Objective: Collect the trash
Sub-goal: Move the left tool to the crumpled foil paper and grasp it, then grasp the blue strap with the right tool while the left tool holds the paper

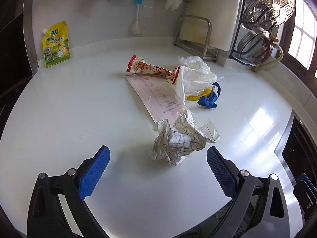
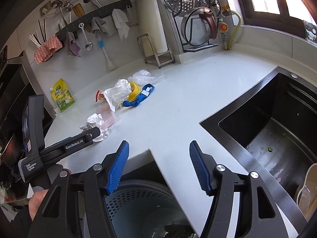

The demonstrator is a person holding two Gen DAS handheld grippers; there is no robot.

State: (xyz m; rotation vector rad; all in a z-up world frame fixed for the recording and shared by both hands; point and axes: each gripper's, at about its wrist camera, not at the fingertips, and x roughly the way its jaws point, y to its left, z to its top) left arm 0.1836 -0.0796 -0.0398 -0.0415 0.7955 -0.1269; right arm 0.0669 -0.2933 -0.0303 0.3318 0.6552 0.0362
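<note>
Trash lies on the white counter [image 1: 69,109]: a crumpled patterned paper [image 1: 178,140], a flat pink-printed plastic sleeve [image 1: 156,97], a red snack wrapper [image 1: 148,67], a white crumpled tissue [image 1: 196,75], a yellow lid [image 1: 198,96] and a blue strap [image 1: 210,101]. My left gripper [image 1: 158,156] is open, its fingers either side of the patterned paper's near end, just short of it. My right gripper [image 2: 158,154] is open and empty above the counter's front edge, over a grey perforated bin [image 2: 138,208]. The left gripper's body [image 2: 59,146] shows in the right wrist view beside the paper [image 2: 95,123].
A yellow seasoning pouch [image 1: 56,44] leans on the back wall. A metal rack [image 1: 194,35] and steamer racks [image 1: 267,19] stand at the back right. A black sink [image 2: 277,129] lies right. Clear plastic film [image 2: 144,76] lies behind the pile. Cloths and utensils hang on a wall rail [image 2: 95,19].
</note>
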